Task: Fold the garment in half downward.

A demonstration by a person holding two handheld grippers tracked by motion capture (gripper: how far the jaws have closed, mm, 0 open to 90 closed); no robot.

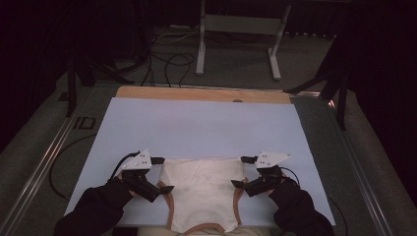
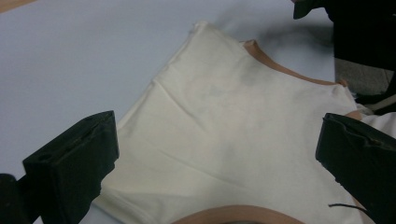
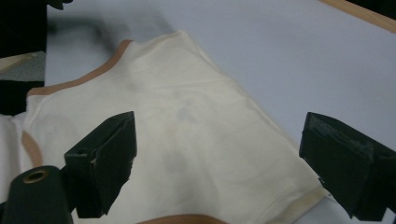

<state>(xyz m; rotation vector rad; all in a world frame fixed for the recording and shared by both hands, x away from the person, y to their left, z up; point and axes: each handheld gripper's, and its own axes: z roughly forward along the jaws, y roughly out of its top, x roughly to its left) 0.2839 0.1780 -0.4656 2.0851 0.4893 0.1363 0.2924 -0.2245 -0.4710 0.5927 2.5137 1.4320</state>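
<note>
Left claw and right claw both gape wide beside the cream shirt, gripping nothing

No readable text, label or number anywhere.

A lab-like recording room: dark curtains all round, loose cables on grey carpet at twelve o'clock, a metal stand (white-legged) beyond the paper-covered table.
</note>
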